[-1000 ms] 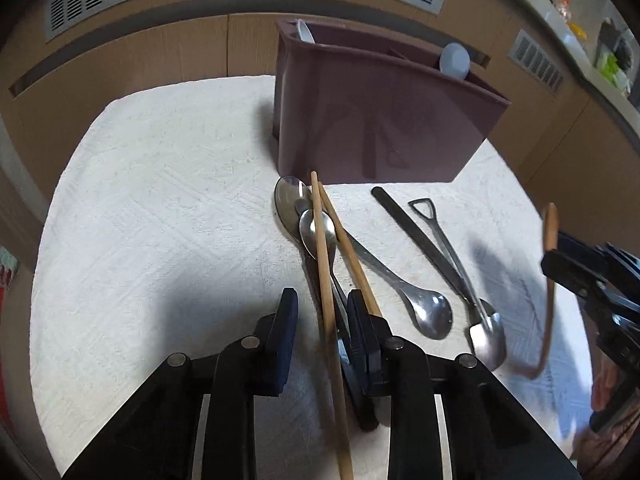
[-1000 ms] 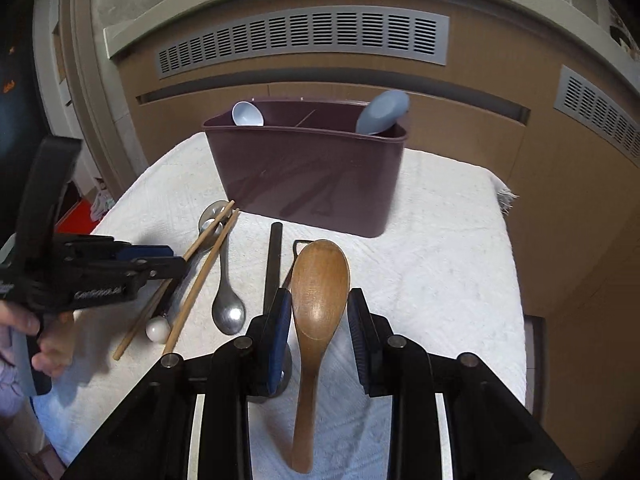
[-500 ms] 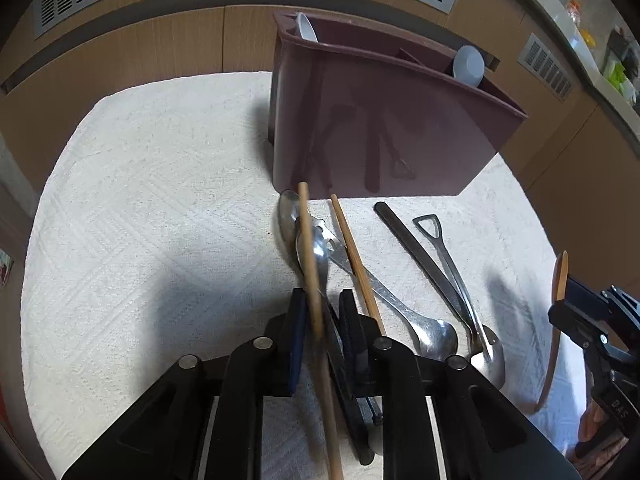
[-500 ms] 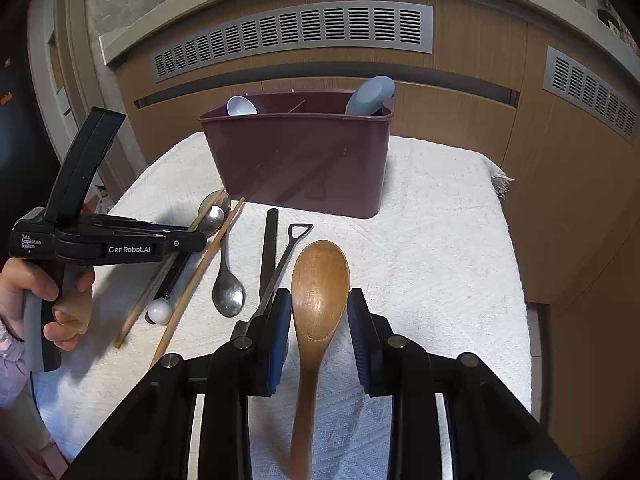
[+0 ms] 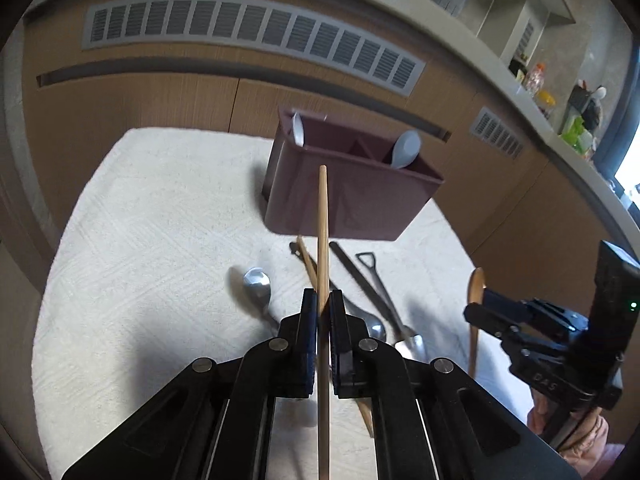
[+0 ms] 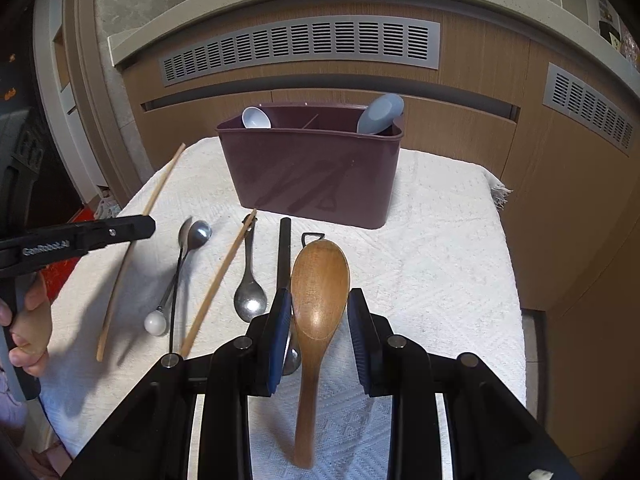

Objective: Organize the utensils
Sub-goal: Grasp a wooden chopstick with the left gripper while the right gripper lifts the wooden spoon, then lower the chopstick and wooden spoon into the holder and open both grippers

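My left gripper is shut on a wooden chopstick and holds it in the air above the cloth, pointing toward the maroon utensil caddy. In the right wrist view the same left gripper shows at the left with the chopstick slanting through it. My right gripper is shut on the bowl of a wooden spoon, whose handle hangs down. The caddy stands behind, with two pale spoons in it.
On the white cloth lie a second chopstick, several metal spoons, a black-handled utensil and a thin spoon with a white ball end. A person's hand grips the left tool. Wooden cabinets stand behind the table.
The left jaws closed on one chopstick and lifted it off the cloth, away from the spoons. The right gripper kept the wooden spoon nearly still.
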